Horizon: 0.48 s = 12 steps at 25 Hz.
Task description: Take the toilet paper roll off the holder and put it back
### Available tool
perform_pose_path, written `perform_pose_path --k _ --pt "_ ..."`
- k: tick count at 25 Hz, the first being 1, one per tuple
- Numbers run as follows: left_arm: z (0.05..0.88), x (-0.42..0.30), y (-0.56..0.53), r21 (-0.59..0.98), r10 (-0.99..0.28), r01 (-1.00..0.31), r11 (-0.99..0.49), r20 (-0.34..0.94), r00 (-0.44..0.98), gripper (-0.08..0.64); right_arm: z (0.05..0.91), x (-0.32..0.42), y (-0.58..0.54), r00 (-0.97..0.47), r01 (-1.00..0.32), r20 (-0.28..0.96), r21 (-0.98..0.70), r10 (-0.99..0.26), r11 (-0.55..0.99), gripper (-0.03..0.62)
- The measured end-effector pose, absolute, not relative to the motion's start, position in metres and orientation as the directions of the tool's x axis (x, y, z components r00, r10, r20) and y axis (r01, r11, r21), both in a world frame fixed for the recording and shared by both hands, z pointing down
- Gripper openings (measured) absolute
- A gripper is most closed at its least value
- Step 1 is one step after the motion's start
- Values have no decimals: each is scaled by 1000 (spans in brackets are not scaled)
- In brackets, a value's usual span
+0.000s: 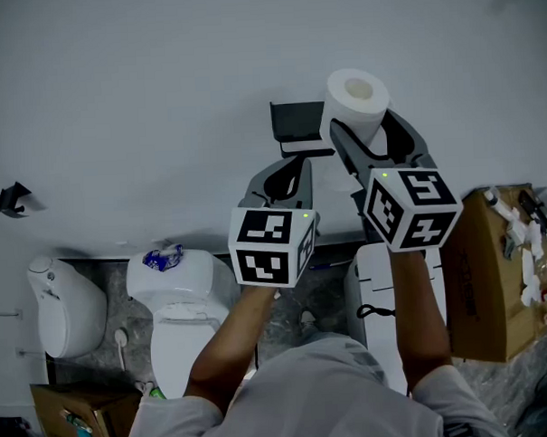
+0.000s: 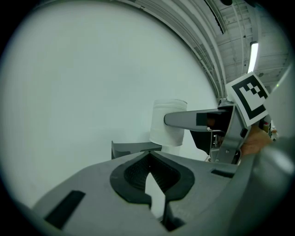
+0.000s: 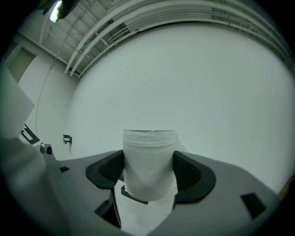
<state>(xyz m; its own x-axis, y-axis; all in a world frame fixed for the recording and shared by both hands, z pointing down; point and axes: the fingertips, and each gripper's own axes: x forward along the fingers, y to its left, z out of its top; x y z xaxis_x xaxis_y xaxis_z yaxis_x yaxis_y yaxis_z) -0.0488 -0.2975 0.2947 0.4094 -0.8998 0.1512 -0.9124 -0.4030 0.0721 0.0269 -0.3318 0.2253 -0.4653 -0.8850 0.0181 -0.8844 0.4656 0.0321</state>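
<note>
A white toilet paper roll (image 1: pixel 357 99) is clamped upright between the pads of my right gripper (image 1: pixel 367 132), held up in front of the pale wall. In the right gripper view the roll (image 3: pixel 148 161) fills the gap between the two jaws, and a loose sheet hangs below it. The black holder (image 1: pixel 297 126) is fixed to the wall just left of the roll and has nothing on it. My left gripper (image 1: pixel 290 172) sits right below the holder with its jaw tips touching and nothing between them. Its own view shows the holder (image 2: pixel 133 148) just ahead and the roll (image 2: pixel 168 124) to the right.
Below stand a white toilet (image 1: pixel 177 294), a second white fixture (image 1: pixel 65 308) to its left and a white unit (image 1: pixel 381 290). A cardboard box (image 1: pixel 489 276) stands at the right, another (image 1: pixel 74 416) at the bottom left. A small dark bracket (image 1: pixel 15 199) is on the wall.
</note>
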Motion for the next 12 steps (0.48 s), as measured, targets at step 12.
perform_pose_path --k 12 --pt "297 -52 -328 80 -905 -919 -387 156 395 5 226 19 -374 -486 -873 31 32 -874 487 334"
